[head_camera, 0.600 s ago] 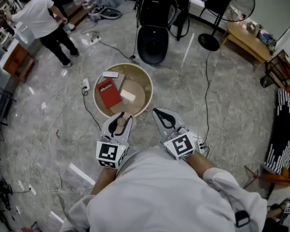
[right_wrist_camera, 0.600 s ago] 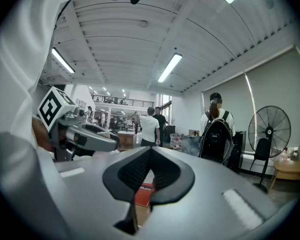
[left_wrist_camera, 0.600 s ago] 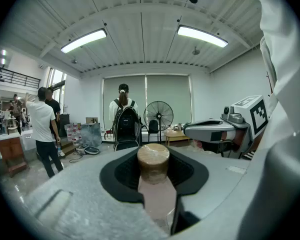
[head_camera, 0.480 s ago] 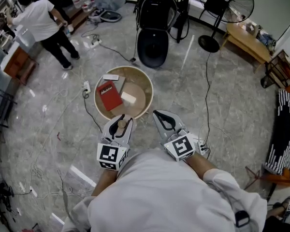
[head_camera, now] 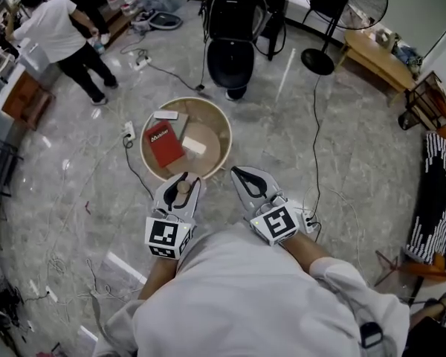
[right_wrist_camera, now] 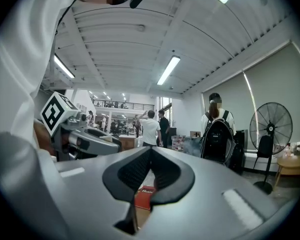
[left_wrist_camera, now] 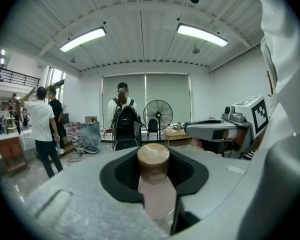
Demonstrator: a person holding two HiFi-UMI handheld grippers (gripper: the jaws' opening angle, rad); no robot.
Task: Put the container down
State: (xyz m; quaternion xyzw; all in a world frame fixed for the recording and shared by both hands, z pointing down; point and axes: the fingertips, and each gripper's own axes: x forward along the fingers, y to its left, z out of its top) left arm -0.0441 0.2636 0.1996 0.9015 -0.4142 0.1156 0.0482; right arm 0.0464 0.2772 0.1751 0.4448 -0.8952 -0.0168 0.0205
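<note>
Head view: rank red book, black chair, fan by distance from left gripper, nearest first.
1. red book, on the round table just ahead of the left gripper.
2. black chair, beyond the table.
3. fan, far back right.

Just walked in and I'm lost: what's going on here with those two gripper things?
A person holds a gripper in each hand, standing over a low round table. The left gripper is clamped on a small container with a brown lid, held up by the table's near edge and not yet set down. The right gripper is shut and empty beside it. A red book and a few other items lie on the table.
</note>
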